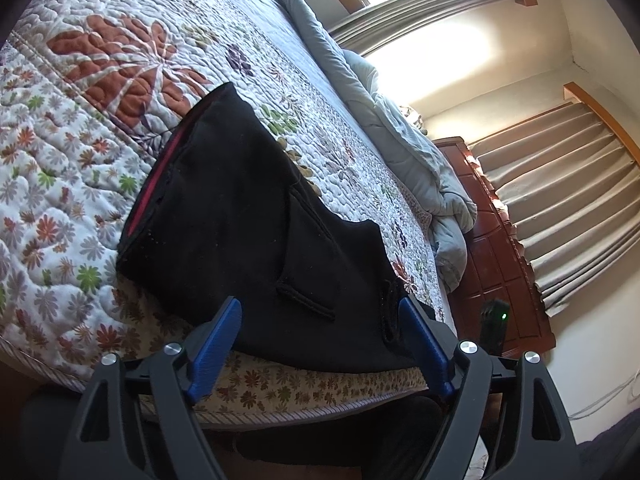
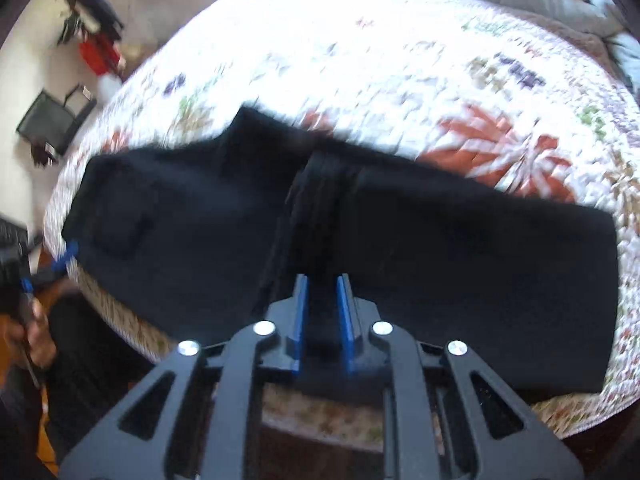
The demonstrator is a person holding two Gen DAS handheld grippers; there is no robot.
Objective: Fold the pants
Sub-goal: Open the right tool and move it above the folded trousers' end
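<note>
Black pants (image 1: pixel 256 220) with a red inner waistband lie folded on the floral quilt near the bed's near edge. My left gripper (image 1: pixel 320 312) is open, its blue pads on either side of the pants' near end, holding nothing. In the right wrist view the pants (image 2: pixel 460 264) lie across the quilt, and a raised fold of black cloth runs up from between my right gripper's (image 2: pixel 322 284) narrowly spaced blue pads. That gripper is shut on the fold. The left gripper (image 2: pixel 66 258) shows at the pants' left end.
The floral quilt (image 1: pixel 100 128) covers the bed. A grey duvet (image 1: pixel 400 128) is bunched along the far side. A wooden headboard (image 1: pixel 492 240) and curtains stand at the right. A black stand and red items (image 2: pixel 96 40) are by the wall.
</note>
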